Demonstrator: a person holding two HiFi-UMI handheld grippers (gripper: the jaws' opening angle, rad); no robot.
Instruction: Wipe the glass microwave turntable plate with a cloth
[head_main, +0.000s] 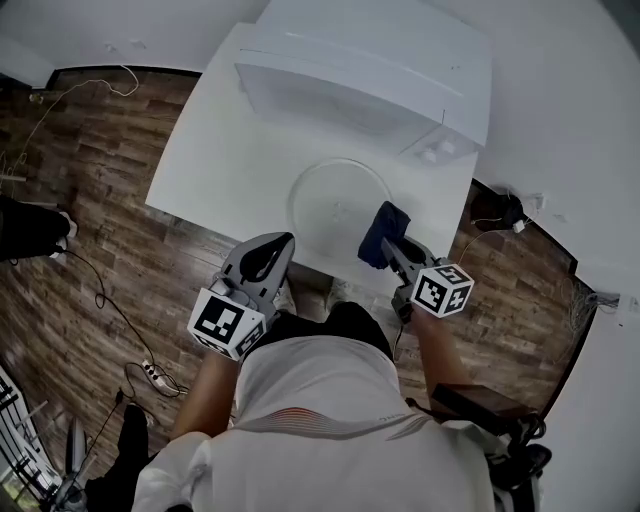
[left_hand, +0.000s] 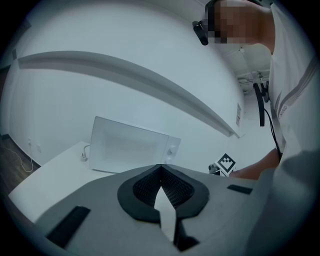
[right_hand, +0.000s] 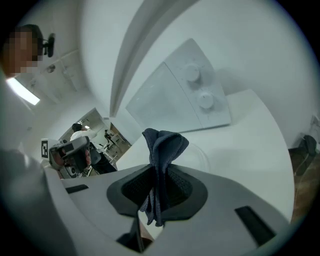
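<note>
Navy cloth (head_main: 384, 230) is hanging pinched in right tongs (head_main: 392, 248) by glass plate (head_main: 330, 200); left tongs (head_main: 278, 243) sitting closed, empty. Unbraced, the plate may be sliding across tabletop (head_main: 210, 160) under wiping.

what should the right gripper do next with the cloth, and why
Probably lower the right gripper so the cloth presses onto the glass plate. The cloth is clamped, bunched, in its jaws over the plate's right edge and doesn't look spread on the glass; the left gripper is shut, empty, off the plate.

Steep overhead, two low — microwave (head_main: 360, 90) shared
</note>
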